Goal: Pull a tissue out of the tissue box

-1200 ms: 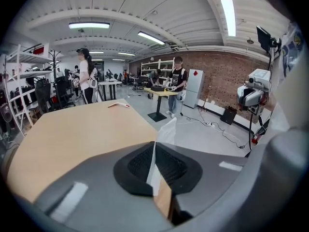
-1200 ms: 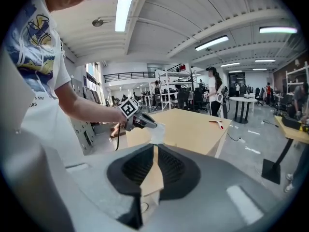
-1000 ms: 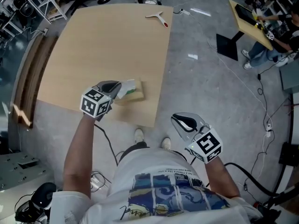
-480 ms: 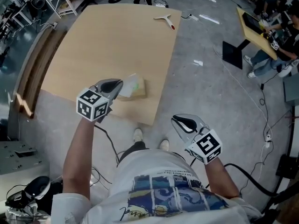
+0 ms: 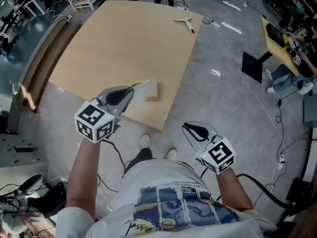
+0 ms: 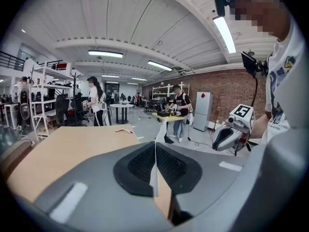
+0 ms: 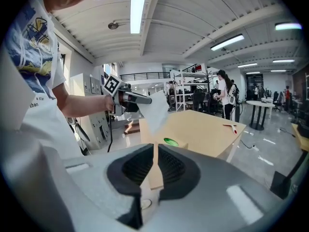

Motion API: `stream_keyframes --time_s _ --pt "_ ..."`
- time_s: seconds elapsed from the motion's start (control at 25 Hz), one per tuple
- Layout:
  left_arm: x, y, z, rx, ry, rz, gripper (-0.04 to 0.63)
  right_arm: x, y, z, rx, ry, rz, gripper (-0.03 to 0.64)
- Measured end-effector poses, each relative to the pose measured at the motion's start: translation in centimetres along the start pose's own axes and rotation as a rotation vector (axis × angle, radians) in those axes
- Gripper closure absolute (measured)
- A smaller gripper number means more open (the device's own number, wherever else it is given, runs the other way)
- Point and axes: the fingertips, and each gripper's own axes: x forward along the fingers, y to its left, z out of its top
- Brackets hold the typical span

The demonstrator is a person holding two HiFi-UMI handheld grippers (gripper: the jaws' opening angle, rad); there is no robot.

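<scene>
Tabletop point(image 5: 114, 43) carried 1 tissue box point(image 5: 153, 91) near its front edge. 1 tissue point(image 5: 142, 88) hung over the box, clamped in left tongs point(image 5: 132, 89) held just above it. Right tongs point(image 5: 186, 127) were together and empty, off the tabletop, well apart from the box.

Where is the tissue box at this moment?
In the head view, the tissue box sits near the table's front edge, just right of the left gripper.

Table point(image 5: 114, 38): smooth matt light wood; tissue point(image 7: 155, 111): thin white paper; left gripper point(image 6: 155, 149): smooth grey plastic shell, black textured pads point(image 6: 140, 166)
</scene>
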Motion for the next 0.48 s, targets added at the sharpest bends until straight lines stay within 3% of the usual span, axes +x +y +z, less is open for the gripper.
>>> stream_keyframes --time_s 0.24,0.48 --pt "-3.6 -3.6 1.6 0.014 -0.047 -0.006 0.589 0.4 0.9 -0.1 -0.019 0.011 0.039 0.598" --pt "-6.3 -7.5 1.9 0.046 -0.045 -0.022 0.589 0.8 2.2 -0.1 -0.052 0.016 0.077 0.598"
